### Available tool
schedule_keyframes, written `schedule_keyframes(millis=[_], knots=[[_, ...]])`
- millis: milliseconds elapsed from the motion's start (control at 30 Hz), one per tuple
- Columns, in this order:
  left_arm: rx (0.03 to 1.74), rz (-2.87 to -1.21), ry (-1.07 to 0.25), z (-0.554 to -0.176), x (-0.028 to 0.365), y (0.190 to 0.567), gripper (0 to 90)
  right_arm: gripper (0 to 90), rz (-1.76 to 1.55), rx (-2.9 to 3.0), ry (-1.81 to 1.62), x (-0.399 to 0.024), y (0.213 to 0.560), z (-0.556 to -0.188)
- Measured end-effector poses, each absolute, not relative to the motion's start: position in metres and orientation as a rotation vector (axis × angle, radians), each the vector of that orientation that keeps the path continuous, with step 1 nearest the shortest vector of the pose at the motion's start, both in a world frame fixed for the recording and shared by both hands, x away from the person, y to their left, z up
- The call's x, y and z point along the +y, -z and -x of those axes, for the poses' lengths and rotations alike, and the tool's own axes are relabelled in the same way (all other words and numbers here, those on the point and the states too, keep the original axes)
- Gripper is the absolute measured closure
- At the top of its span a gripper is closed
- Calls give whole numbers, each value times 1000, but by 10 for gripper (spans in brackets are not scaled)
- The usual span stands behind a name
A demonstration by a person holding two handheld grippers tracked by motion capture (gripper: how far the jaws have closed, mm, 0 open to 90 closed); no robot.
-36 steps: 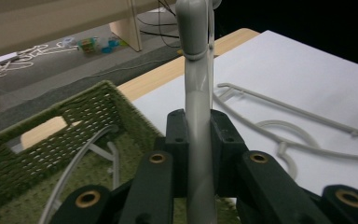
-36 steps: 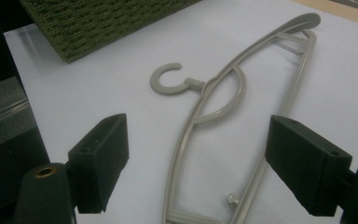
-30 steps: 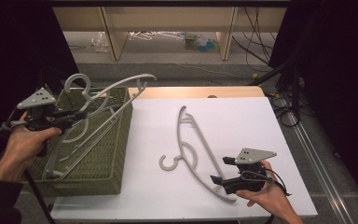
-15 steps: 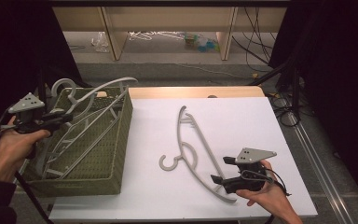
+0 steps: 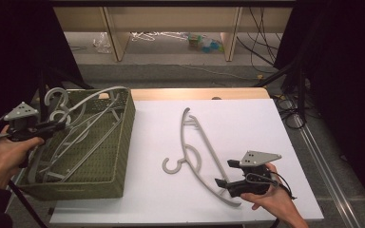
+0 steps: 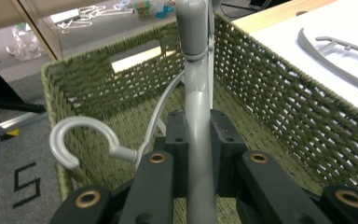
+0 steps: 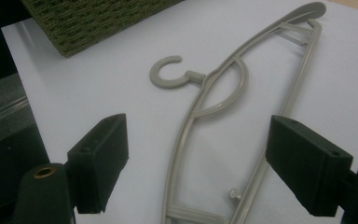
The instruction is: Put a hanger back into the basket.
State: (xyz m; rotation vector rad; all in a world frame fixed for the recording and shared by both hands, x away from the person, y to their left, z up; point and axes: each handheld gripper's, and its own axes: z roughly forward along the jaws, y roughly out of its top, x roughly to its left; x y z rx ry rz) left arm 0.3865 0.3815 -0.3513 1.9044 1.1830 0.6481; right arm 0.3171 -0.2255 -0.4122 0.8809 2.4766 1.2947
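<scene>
From up high, we're seeing the left gripper (image 5: 57, 126) clamping a grey hanger (image 5: 88, 102) over the green woven basket (image 5: 119, 156). In the left gripper view, we're looking at that hanger's arm pinched between the jaws, inside the basket. In the right gripper view, the right gripper (image 7: 196, 161) is gaping wide over another hanger (image 7: 223, 116) lying right of the basket.

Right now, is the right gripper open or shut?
Open: the right gripper has its jaws spread wide apart, with the grey hanger lying untouched on the white table between them.
</scene>
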Motion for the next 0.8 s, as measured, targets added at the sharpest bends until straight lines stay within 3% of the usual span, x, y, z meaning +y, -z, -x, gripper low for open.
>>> schedule_keyframes(millis=[267,333,367,567,633,800], knots=[[1198,-1951,-633,-390,383,359,792,222,-884,2473,-1292,-226,412,-317],[1172,-2039,-625,-391,386,359,792,222,-887,2470,-1293,-227,412,-317],[1201,-1975,-619,-391,381,363,791,222,-882,2474,-1291,-227,412,-317],[1209,-2066,-588,-397,386,375,791,222,-887,2488,-1288,-226,413,-317],[1246,-1995,-580,-398,381,379,791,222,-882,2487,-1290,-225,413,-317],[1261,-2015,-564,-403,378,386,789,222,-885,2482,-1289,-226,413,-318]])
